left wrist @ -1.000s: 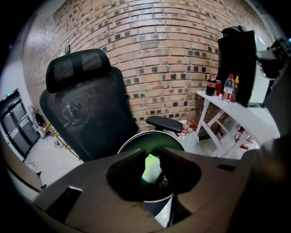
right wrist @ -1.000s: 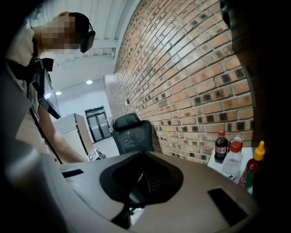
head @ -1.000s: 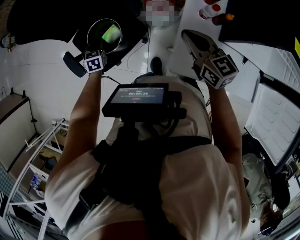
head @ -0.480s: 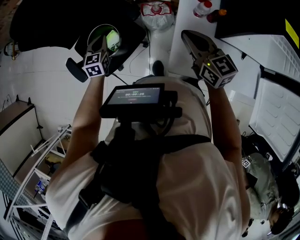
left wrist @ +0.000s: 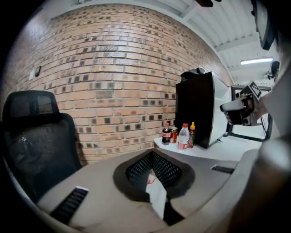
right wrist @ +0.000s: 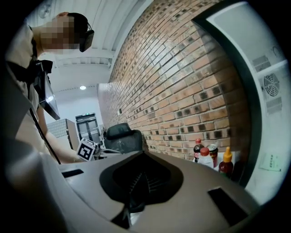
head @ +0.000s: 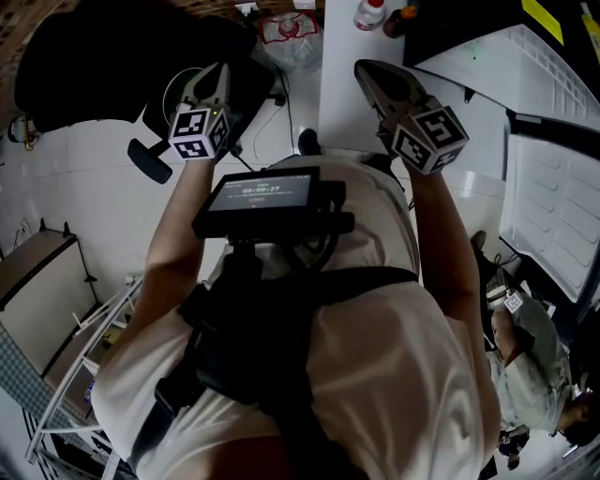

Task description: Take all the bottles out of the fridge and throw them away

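Note:
Several bottles stand on the white counter [head: 336,66] by the brick wall: a cola bottle [left wrist: 167,133], a clear water bottle [left wrist: 183,137] and a red sauce bottle [left wrist: 193,134], with a can [left wrist: 173,134] among them. In the head view only the water bottle [head: 368,13] and sauce bottle [head: 398,19] show at the top edge. My left gripper [head: 214,73] hangs over the dark bin [head: 173,89], shut and holding nothing. My right gripper [head: 364,69] is raised toward the counter, its jaws together and empty. The same bottles show ahead of it, the water bottle [right wrist: 205,158] nearest.
A black office chair [left wrist: 36,136] stands left of the bin. The black fridge [left wrist: 195,109] rises beside the bottles, its white door [head: 553,216] swung open at the right. A metal rack [head: 66,375] stands low at the left.
My left gripper has lifted up and away from the bin mouth, where a green bottle showed before; that bottle is now hidden. The right gripper has shifted slightly toward the counter.

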{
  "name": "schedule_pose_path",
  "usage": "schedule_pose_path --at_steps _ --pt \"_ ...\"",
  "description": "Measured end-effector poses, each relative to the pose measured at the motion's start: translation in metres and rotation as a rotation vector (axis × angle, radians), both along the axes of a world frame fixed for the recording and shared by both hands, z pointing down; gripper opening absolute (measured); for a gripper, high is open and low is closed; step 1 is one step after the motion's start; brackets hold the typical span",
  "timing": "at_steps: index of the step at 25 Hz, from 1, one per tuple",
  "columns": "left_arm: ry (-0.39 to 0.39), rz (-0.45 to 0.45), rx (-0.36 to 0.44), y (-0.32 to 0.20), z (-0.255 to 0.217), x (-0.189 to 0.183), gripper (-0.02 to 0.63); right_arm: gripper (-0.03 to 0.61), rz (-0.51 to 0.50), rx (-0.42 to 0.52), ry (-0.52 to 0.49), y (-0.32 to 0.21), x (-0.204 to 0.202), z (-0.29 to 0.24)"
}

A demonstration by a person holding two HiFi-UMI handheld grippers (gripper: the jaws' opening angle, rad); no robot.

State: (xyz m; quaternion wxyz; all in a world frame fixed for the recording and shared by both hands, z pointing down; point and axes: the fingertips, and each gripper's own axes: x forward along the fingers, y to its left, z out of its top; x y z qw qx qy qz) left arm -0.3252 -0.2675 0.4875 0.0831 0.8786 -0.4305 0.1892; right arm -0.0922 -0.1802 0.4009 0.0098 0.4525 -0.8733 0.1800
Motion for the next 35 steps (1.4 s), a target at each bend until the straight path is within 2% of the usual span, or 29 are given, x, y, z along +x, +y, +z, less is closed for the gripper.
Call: schedule_pose_path --at_steps 10,21,35 --pt "0.111 0.181 0.035 0.029 -0.046 0.121 0.0 0.005 0.094 0.028 -0.01 0.027 0.071 -0.009" --pt "0.196 0.411 0.019 0.083 -0.067 0.237 0.0 0.005 0.223 0.061 -0.018 0.071 0.148 -0.014" --pt "0.238 0.621 -0.008 0.127 -0.082 0.338 0.002 0.006 0.365 0.066 -0.005 0.114 0.223 -0.017"
